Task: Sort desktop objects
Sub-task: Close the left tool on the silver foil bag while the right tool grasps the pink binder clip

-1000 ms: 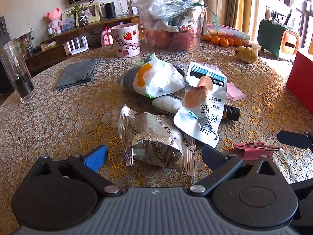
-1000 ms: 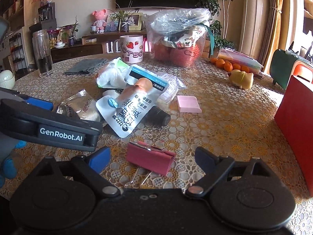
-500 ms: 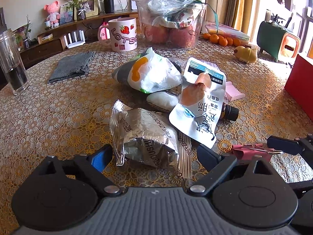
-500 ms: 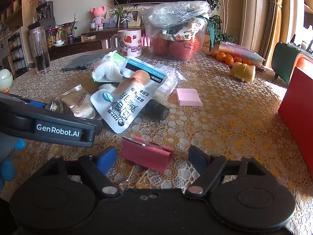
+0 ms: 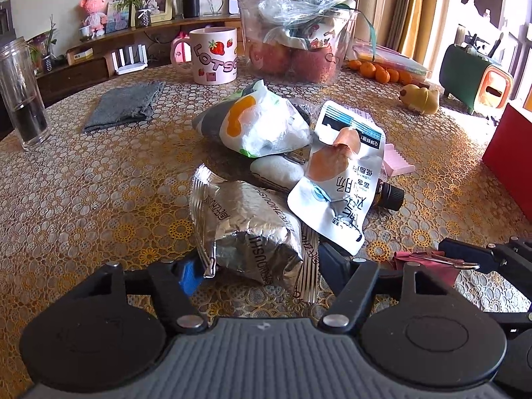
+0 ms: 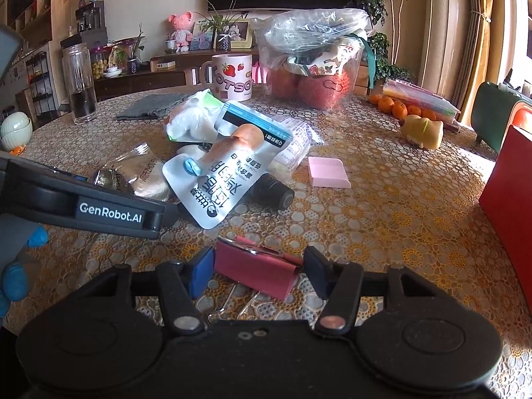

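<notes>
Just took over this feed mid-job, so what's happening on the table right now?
A person is sorting clutter with two handheld grippers. The left gripper has its fingers on either side of a silver foil snack packet, not clearly clamped yet. The right gripper straddles a red binder clip lying on the tablecloth, jaws apart. A white pouch, a small dark bottle and a pink pad lie unsorted.

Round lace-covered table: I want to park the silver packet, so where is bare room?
Bare lace between grey cloth and silver foil packet; more between pink pad and red box. The middle is crowded.
</notes>
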A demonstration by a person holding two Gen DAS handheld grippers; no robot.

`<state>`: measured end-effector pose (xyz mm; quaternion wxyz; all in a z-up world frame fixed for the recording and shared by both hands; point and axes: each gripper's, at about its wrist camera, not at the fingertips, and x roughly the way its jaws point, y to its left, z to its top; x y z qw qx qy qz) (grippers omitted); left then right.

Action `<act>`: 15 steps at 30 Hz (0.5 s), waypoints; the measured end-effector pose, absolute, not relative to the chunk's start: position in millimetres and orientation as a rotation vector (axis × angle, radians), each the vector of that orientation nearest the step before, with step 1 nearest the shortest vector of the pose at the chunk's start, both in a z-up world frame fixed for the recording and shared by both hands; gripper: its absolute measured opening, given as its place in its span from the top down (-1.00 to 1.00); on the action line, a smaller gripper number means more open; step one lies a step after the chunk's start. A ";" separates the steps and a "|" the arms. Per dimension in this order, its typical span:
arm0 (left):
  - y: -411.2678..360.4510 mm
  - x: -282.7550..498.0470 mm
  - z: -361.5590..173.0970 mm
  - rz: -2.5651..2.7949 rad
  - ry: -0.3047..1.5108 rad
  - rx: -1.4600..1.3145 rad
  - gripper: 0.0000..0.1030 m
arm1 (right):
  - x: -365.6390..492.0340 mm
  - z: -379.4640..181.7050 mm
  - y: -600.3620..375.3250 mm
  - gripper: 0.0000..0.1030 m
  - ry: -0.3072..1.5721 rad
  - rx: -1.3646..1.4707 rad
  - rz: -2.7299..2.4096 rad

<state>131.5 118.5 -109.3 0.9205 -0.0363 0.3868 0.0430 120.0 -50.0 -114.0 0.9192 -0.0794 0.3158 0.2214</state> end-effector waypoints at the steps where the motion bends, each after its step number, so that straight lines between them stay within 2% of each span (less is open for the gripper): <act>1: 117.9 130.8 -108.4 0.090 0.792 -0.073 -0.26 | 120.1 -113.9 -51.0 -0.12 0.651 -0.160 0.457; 3: 115.6 128.7 -106.0 0.096 0.779 -0.057 -0.16 | 120.3 -113.0 -52.6 -0.12 0.655 -0.158 0.455; 4: 114.7 127.9 -105.0 0.111 0.777 -0.047 0.02 | 120.3 -112.7 -53.7 -0.12 0.657 -0.155 0.451; 15: 121.4 105.7 -99.3 0.153 0.804 -0.111 0.07 | 113.8 -105.5 -72.8 -0.12 0.653 -0.128 0.425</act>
